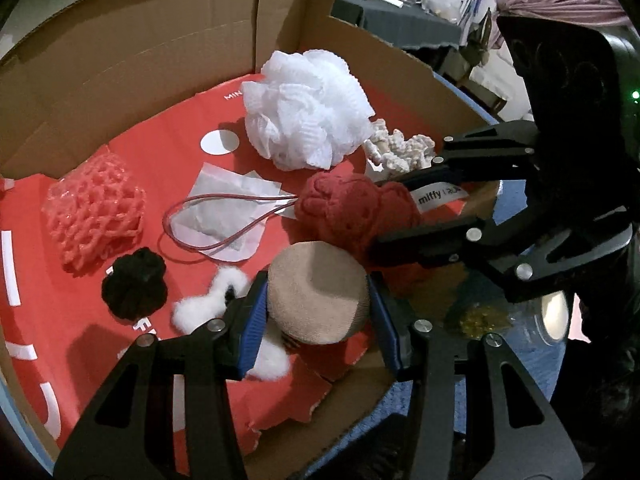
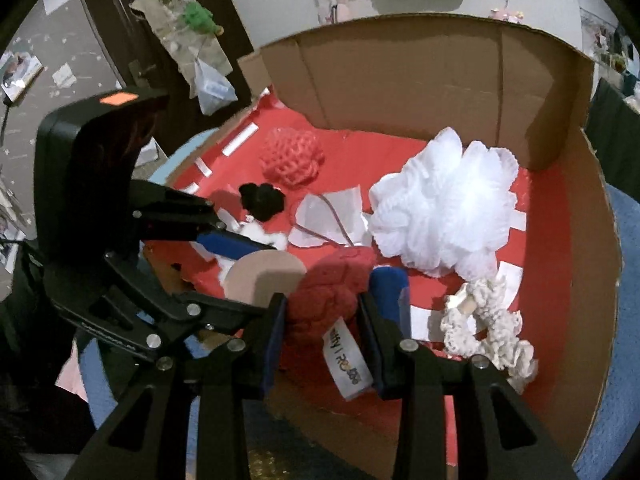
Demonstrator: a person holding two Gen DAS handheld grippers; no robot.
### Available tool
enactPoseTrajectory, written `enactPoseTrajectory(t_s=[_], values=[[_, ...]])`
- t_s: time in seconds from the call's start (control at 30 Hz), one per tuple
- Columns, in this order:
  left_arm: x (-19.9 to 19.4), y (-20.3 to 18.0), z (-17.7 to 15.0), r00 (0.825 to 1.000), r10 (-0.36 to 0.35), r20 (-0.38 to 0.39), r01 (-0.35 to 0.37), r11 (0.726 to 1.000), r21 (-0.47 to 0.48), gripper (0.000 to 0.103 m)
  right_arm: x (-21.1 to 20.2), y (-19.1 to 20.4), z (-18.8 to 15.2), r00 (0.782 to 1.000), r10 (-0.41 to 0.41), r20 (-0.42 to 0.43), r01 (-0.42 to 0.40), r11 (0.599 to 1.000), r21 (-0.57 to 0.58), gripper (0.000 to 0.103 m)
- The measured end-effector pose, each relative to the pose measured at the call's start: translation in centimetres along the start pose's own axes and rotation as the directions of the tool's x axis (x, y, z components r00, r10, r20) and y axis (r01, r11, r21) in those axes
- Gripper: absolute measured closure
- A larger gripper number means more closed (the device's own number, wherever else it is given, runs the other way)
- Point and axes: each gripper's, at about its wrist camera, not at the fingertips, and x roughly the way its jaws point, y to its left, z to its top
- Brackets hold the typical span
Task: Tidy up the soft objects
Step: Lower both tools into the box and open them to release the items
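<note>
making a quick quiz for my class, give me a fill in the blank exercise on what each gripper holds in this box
1. The left gripper is shut on the ____ ball.
2. The right gripper is shut on a ____ knitted item with a white label.
3. The cardboard box has a ____ lining.

Missing words: beige; red; red

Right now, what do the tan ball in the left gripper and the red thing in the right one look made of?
Tan ball: looks like matte, fine-ribbed knit fabric, possibly over foam. Red item: chunky braided knit, probably yarn, with a sewn-on white label.
</note>
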Motion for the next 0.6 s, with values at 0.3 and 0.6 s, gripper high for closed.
enactPoseTrajectory(t_s=[0.3, 0.6], values=[[1.1, -0.1, 0.5, 0.998, 0.06, -0.029, -0.059, 0.998, 0.032, 0.055, 0.9, -0.4, 0.3, 0.998, -0.044, -0.033, 0.044, 0.999, -0.004, 0.065], [0.3, 1.5, 0.5, 0.997, 0.081, -0.015, -0.08, 0.996, 0.035, 0.055, 1.0, -0.1, 0.7, 0.995, -0.091, -0.03, 0.09, 0.995, -0.037, 0.064]])
